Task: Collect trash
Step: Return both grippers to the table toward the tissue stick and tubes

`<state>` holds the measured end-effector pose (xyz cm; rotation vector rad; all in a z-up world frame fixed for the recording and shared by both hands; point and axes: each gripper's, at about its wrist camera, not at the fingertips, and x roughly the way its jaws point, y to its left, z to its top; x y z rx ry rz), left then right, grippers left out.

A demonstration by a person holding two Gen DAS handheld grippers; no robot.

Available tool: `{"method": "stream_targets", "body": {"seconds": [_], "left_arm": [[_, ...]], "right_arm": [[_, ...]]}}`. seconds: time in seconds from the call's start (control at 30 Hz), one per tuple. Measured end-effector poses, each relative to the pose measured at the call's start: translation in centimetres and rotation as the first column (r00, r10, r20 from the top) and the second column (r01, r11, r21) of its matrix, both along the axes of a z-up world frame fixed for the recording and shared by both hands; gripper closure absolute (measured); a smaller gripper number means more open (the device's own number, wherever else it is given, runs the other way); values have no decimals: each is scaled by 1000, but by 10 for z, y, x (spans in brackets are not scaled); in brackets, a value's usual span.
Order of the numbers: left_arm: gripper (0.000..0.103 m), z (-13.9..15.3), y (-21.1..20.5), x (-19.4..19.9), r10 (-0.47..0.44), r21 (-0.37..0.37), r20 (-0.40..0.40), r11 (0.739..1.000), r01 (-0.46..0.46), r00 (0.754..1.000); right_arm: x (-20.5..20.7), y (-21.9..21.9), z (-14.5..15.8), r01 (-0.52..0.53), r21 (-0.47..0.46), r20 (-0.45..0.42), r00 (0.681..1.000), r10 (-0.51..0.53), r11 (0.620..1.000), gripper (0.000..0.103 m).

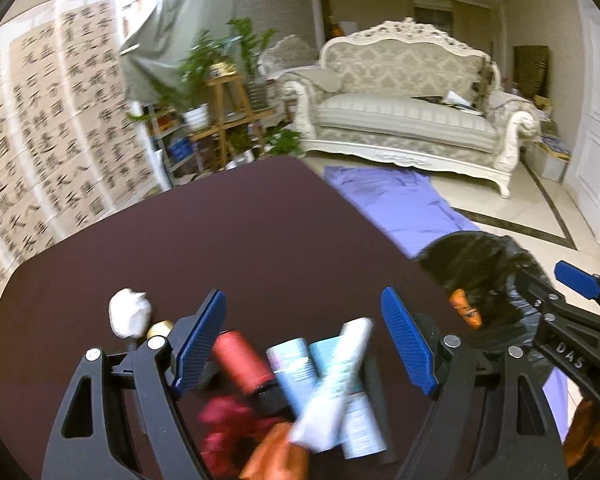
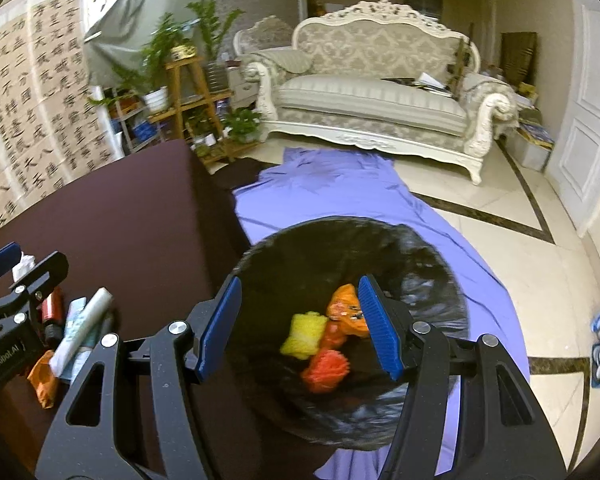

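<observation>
Left gripper (image 1: 304, 340): jaws spread wide and holding nothing, poised over the pile at the near edge of the dark table (image 1: 220, 232).
Pile under it: a white tube (image 1: 332, 380) lying across a pale blue box (image 1: 296, 372), a red spool-like cylinder (image 1: 242, 362) to the left, a crumpled red wrapper (image 1: 224, 428) and an orange wrapper (image 1: 276, 456) nearest the edge; all blurred, so labels cannot be read.
How it should handle: the tube looks light and somewhat squashy, likely slick; I would pinch it across its middle, where it sits on top and clear of the rest. The wrappers are soft and thin, so take them by a bunched fold.
Further along the near-left of the table: a crumpled white tissue (image 1: 129, 317) beside a small gold cap (image 1: 161, 327), apart from the pile.
Right gripper (image 2: 298, 328): also wide open and empty, hanging over the bin just off the table's right edge.
Trash bin (image 2: 420, 280): lined with a black bag, standing on a purple sheet (image 2: 340, 192) on the floor; inside lie a yellow lump (image 2: 304, 336), an orange-red piece (image 2: 326, 366) and an orange printed wrapper (image 2: 344, 308).
Progress, as I judge it: some trash is binned, the table pile remains.
Far side of the room: a cream carved sofa (image 2: 380, 96), plants on a wooden stand (image 2: 184, 80).
</observation>
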<state>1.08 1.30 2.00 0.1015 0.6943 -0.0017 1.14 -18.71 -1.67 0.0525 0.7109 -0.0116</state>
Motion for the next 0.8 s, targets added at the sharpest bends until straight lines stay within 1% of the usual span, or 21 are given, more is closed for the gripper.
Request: {"method": "stream_targets", "body": {"seconds": [0.3, 0.4, 0.53, 0.67, 0.73, 0.77, 0.8], "left_arm": [[26, -12, 62, -10, 140, -2, -44, 990, -140, 989], [26, -19, 81, -14, 184, 8, -64, 983, -184, 981], [26, -32, 98, -17, 230, 5, -117, 973, -231, 966], [32, -40, 105, -17, 238, 9, -155, 971, -239, 959], [39, -43, 107, -17, 231, 7, -172, 972, -233, 958], [41, -45, 107, -16, 226, 8, -183, 973, -229, 957], [46, -46, 108, -17, 222, 6, -189, 974, -225, 956]], "right_arm": [[4, 50, 0, -108, -16, -18, 994, 108, 994, 44], [4, 62, -2, -133, -19, -26, 991, 133, 991, 44], [4, 77, -6, -163, -24, -40, 986, 162, 986, 44], [5, 89, -7, -182, -29, -50, 982, 180, 983, 44], [4, 94, -7, -191, -31, -53, 981, 189, 981, 44], [3, 97, -7, -195, -32, -53, 980, 193, 980, 44], [2, 99, -6, -200, -31, -54, 979, 198, 979, 44]]}}
